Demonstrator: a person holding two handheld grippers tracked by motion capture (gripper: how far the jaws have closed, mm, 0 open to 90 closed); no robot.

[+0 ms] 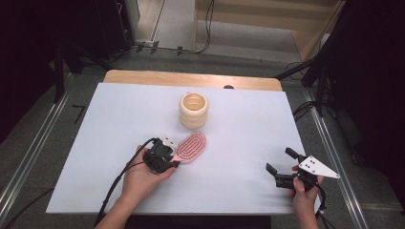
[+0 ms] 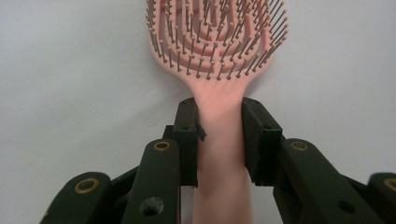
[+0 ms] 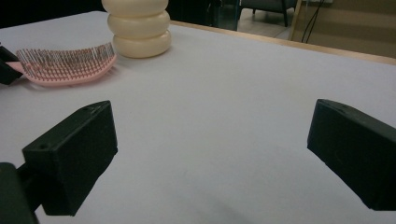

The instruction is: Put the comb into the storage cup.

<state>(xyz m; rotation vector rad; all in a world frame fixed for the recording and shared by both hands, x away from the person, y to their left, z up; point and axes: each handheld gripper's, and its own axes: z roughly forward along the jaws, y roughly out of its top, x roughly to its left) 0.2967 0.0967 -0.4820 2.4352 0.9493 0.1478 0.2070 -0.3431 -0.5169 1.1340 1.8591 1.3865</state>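
Left tool (image 2: 219, 135), nearest the person in the high view at the near left of the surface (image 1: 248, 143), has its two black jaws clamped on the narrow neck of the pink hairbrush (image 2: 219, 51), one pad pressed to each side of the handle just below where it widens into the head. That brush lies flat on the white surface with its bristles up, the handle toward the person and the head pointing away toward the middle, just short of the cream ribbed cup (image 1: 193, 110) and apart from it. On the near right, the right tool (image 1: 282, 174) rests idle in its hand with its jaws spread wide and nothing between them (from its own camera the brush (image 3: 65, 67) and the cup (image 3: 137, 28) sit well off to the left). The step in hand looks like securing and lifting the brush, probably to stand it in the cup. To do that well, I would keep the squeeze steady, since the handle is smooth and tapered and could slide or twist between the pads, lift straight up before turning, and then swing the handle end downward so it can drop through the cup's open mouth without knocking the rim. Beyond the cup, the wooden far edge of the table shows (image 1: 191, 78), then grey floor.
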